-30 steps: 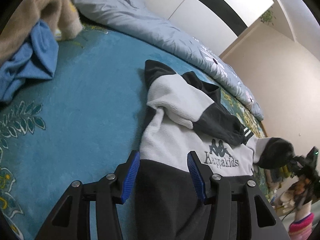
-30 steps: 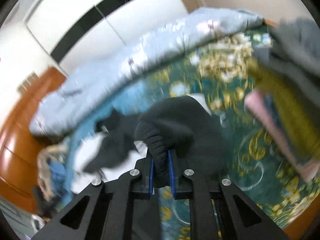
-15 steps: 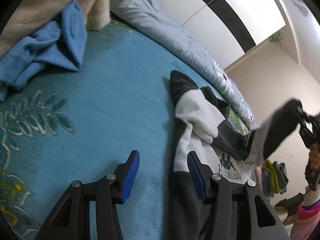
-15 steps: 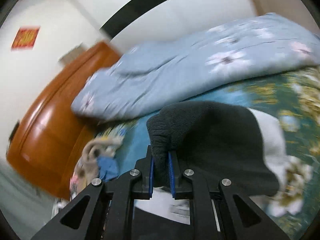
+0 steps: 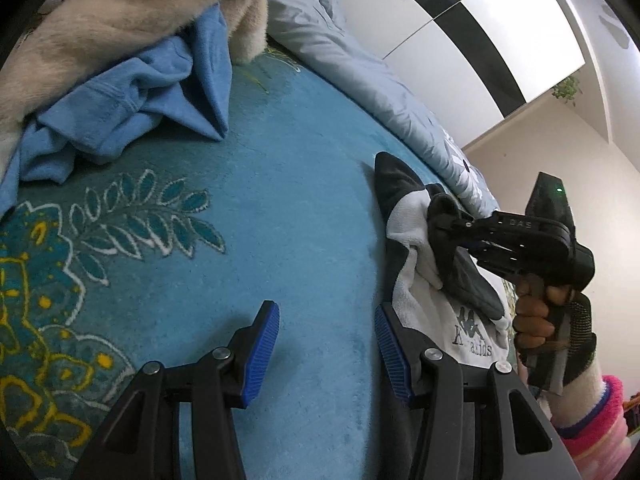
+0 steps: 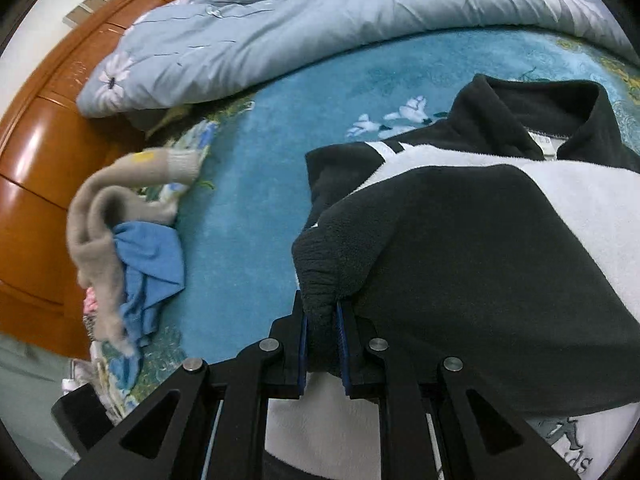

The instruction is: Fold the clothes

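Note:
A black and white fleece sweatshirt [image 6: 500, 240] lies on the blue patterned bed cover [image 5: 280, 208]; it also shows at the right of the left wrist view [image 5: 416, 276]. My right gripper [image 6: 322, 344] is shut on the dark ribbed cuff [image 6: 316, 280] of its sleeve, held across the sweatshirt's body. In the left wrist view the right gripper [image 5: 436, 224] holds that cuff above the garment. My left gripper [image 5: 326, 344] is open and empty, low over the cover beside the sweatshirt's left edge.
A crumpled blue garment [image 5: 132, 100] and a beige fluffy one [image 5: 120, 12] lie at the far left; both show in the right wrist view [image 6: 148, 264]. A light blue floral duvet [image 6: 320, 28] is bunched along the back. A wooden headboard [image 6: 36, 152] stands behind.
My right gripper has carried the dark sleeve cuff from the far right side up and over the sweatshirt's body toward the left. My left gripper has shifted left, off the hem, staying open.

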Demonstrator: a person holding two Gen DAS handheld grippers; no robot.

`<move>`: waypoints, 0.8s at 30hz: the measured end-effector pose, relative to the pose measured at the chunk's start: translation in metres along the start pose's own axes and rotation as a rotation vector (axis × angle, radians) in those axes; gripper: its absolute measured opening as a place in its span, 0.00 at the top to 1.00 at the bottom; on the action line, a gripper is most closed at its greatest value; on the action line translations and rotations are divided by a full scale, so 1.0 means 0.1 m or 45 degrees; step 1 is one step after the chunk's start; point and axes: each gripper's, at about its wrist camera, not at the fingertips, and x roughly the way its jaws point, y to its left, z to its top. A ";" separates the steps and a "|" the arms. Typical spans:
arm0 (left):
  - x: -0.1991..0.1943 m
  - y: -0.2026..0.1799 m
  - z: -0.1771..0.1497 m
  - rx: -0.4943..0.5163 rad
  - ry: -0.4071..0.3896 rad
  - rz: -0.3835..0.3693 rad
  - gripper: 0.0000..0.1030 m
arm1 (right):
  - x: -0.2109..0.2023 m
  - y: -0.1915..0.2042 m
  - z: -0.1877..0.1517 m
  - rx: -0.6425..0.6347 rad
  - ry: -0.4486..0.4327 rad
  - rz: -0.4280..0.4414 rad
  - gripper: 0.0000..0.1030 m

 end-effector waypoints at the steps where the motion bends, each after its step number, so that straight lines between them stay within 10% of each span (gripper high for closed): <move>1: 0.00 -0.02 -0.01 0.007 0.004 -0.004 0.48 | -0.01 0.00 -0.01 -0.005 0.004 0.009 0.79; 9: 0.05 -0.34 -0.18 0.118 0.077 -0.055 0.45 | -0.86 -0.18 -0.38 -0.067 -0.135 0.131 0.62; 18: 0.23 -0.72 -0.66 0.300 0.260 -0.038 0.44 | -1.96 -1.69 -1.91 0.157 -0.277 -0.202 0.56; 24: 0.20 -0.79 -0.94 0.352 0.334 0.044 0.44 | -2.11 -2.35 -2.59 0.363 -0.321 -0.177 0.56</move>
